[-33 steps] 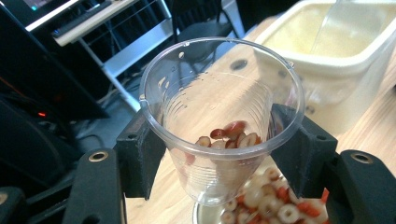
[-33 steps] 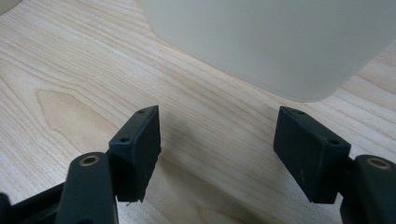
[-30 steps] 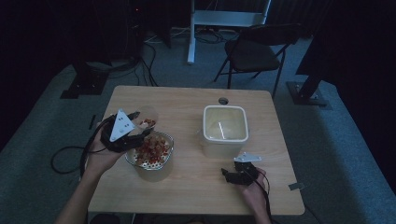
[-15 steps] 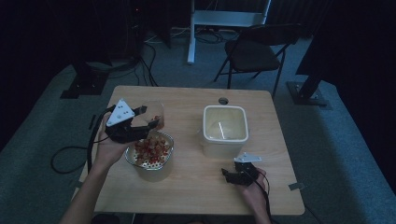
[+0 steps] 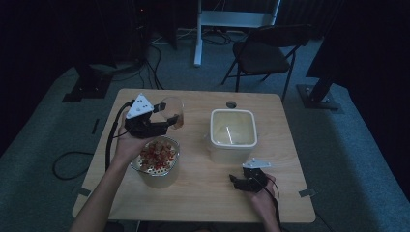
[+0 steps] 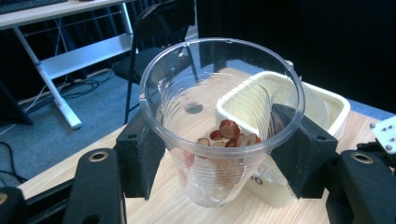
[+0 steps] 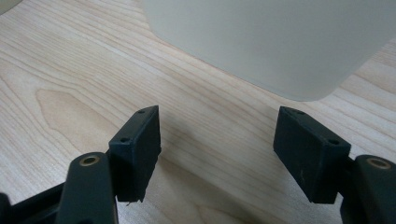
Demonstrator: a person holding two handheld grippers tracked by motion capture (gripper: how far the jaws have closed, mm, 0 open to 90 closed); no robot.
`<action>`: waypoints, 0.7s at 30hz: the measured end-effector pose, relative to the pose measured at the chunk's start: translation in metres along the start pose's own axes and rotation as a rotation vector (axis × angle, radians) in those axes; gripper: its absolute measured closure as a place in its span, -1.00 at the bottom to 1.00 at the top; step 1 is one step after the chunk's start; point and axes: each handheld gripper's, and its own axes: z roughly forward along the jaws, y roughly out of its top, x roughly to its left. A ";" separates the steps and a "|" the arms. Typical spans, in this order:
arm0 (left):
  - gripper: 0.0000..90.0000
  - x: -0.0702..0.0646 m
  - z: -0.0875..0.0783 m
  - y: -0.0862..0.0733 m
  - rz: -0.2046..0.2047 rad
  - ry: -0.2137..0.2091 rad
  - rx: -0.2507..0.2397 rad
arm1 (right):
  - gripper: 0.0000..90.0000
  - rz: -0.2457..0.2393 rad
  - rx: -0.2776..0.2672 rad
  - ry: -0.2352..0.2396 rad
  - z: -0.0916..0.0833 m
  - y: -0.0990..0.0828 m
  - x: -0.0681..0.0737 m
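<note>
Dim room, wooden table. Left gripper has lifted the clear cup up off the strainer bowl, still clamped. Right gripper stays parked, jaws apart.

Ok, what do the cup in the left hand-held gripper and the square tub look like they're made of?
The cup looks like thin clear plastic, glossy: the table and tub show through its ribbed wall. The square tub looks like opaque cream plastic with a matte, smooth wall and rounded corners; it could be something else, but nothing suggests metal or glass.
</note>
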 end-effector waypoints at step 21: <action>-0.15 0.000 0.048 0.041 -0.001 -0.025 -0.036 | -0.30 -0.001 -0.005 -0.003 0.000 0.000 0.000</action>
